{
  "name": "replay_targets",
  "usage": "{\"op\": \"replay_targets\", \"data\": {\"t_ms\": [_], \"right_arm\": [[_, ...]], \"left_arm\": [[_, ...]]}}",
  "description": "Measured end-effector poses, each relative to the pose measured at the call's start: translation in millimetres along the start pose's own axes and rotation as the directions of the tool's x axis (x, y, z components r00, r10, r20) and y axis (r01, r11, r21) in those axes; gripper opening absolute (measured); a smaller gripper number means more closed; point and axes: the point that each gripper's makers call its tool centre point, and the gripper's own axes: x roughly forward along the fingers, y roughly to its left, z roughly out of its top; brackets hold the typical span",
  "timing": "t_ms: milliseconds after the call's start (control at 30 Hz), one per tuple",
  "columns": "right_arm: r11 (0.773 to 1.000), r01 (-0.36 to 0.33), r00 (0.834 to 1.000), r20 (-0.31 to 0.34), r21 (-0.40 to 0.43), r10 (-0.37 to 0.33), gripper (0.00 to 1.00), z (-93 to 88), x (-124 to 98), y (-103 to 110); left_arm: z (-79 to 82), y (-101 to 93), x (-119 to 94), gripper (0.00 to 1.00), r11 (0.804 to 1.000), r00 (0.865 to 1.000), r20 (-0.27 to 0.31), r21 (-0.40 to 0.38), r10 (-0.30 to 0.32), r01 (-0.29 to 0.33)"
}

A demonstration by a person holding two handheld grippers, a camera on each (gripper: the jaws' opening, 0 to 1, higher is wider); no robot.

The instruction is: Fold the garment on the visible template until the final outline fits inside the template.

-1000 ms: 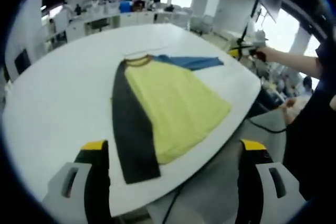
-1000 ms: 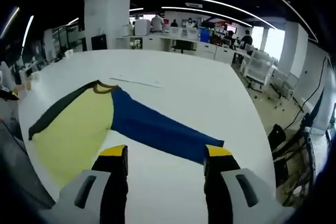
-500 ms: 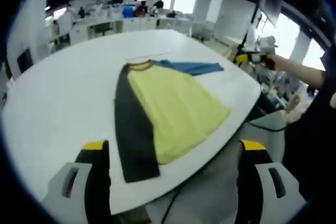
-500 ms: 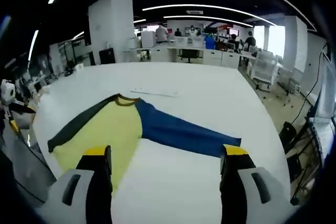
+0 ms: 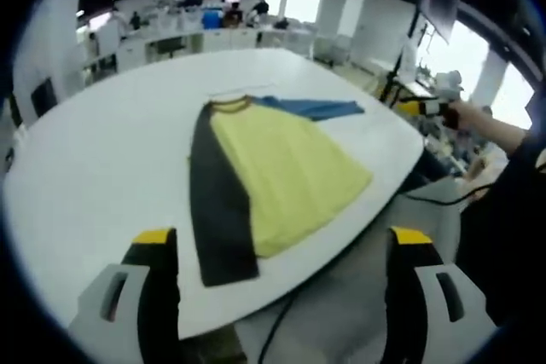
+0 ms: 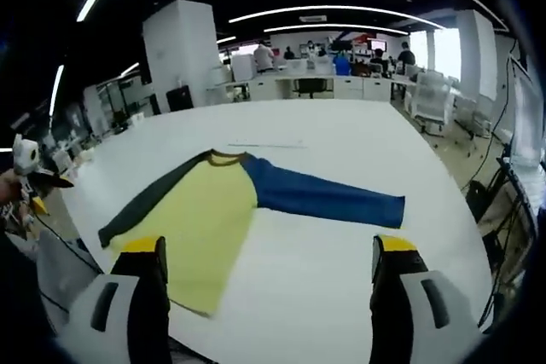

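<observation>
A long-sleeved shirt lies flat on the white round table (image 5: 94, 159). Its body is yellow (image 5: 281, 164), one sleeve is dark grey (image 5: 217, 202) and the other blue (image 5: 311, 108). In the right gripper view the yellow body (image 6: 200, 215) is near the table's front edge, the blue sleeve (image 6: 328, 198) stretches right and the dark sleeve (image 6: 145, 202) left. My left gripper (image 5: 281, 238) is open off the table edge, holding nothing. My right gripper (image 6: 269, 245) is open above the table, also holding nothing. Each shows small in the other's view: right gripper (image 5: 431, 106), left gripper (image 6: 26, 164).
A thin faint line (image 6: 264, 144) marks the table just beyond the collar. A cable (image 5: 277, 334) hangs below the near table edge. A person's sleeve (image 5: 499, 210) fills the right side. Desks, chairs (image 6: 426, 108) and people stand far behind.
The right gripper view has pulled back and swung, so the shirt sits farther and more centred. In the left gripper view the right gripper has drifted right. The shirt has not moved.
</observation>
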Motion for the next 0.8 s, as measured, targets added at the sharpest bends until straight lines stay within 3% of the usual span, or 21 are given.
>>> {"op": "replay_targets", "data": {"t_ms": [333,533,800], "right_arm": [[1.0,-0.016,0.999,0.037,0.006,0.015,0.99,0.0,-16,15],[0.999,-0.04,0.999,0.02,-0.03,0.04,0.98,-11.2,-23,27],[0.999,-0.038,0.999,0.031,-0.038,0.039,0.98,-11.1,-27,29]], "left_arm": [[0.2,5.6,0,0.97,1.0,1.0,0.003,-0.006,0.009,-0.009],[-2.9,6.0,0,0.97,1.0,1.0,-0.01,-0.007,0.006,-0.007],[-8.8,8.9,-3,0.97,1.0,1.0,-0.023,-0.007,0.005,-0.005]]}}
